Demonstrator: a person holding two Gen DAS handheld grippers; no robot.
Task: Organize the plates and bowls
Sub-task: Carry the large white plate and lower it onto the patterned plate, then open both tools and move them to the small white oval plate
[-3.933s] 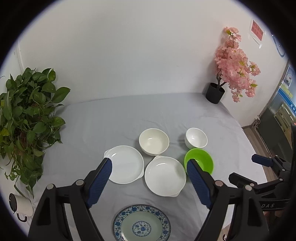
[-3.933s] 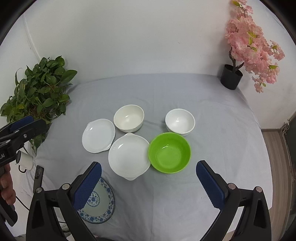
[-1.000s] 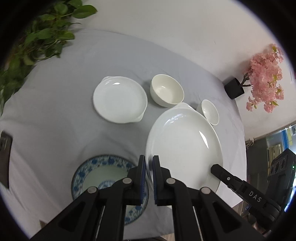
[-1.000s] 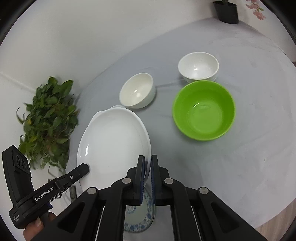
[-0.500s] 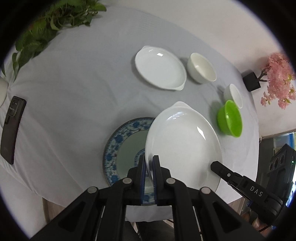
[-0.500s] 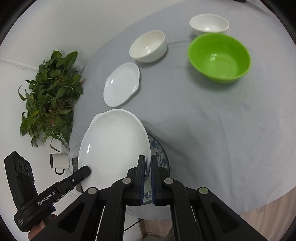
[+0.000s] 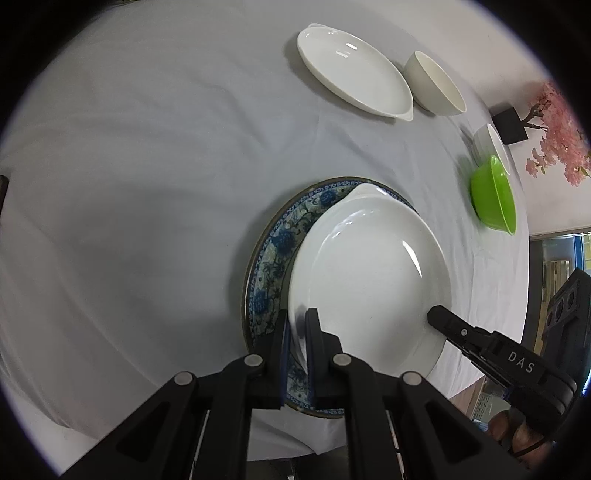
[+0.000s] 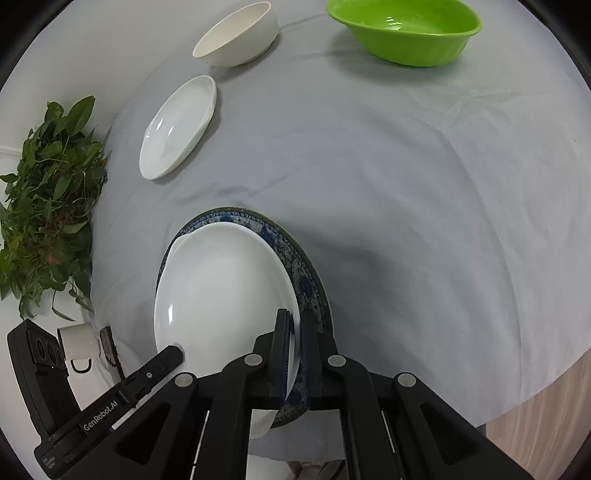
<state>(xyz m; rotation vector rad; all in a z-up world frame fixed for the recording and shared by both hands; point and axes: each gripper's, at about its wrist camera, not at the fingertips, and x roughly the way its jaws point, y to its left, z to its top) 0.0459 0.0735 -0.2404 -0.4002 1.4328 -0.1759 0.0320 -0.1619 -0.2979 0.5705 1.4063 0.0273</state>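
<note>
A large white plate with small handles [image 7: 373, 277] [image 8: 221, 291] lies on or just above the blue patterned plate [image 7: 273, 251] [image 8: 306, 280] near the table's front edge. My left gripper [image 7: 297, 328] is shut on the white plate's near left rim. My right gripper [image 8: 293, 332] is shut on its near right rim. A second white plate [image 7: 351, 70] [image 8: 177, 125], a cream bowl [image 7: 436, 85] [image 8: 236, 35], a small white bowl [image 7: 489, 147] and a green bowl [image 7: 493, 197] [image 8: 406, 29] sit farther back.
The table has a grey cloth [image 7: 147, 166] [image 8: 406, 184]. A leafy plant [image 8: 48, 206] and a white mug [image 8: 79, 341] are at the left. A pink flower pot [image 7: 554, 129] stands at the far right corner.
Both grippers, shut on the large white plate, have carried it down toward the near edge and lowered it onto the blue patterned plate.
</note>
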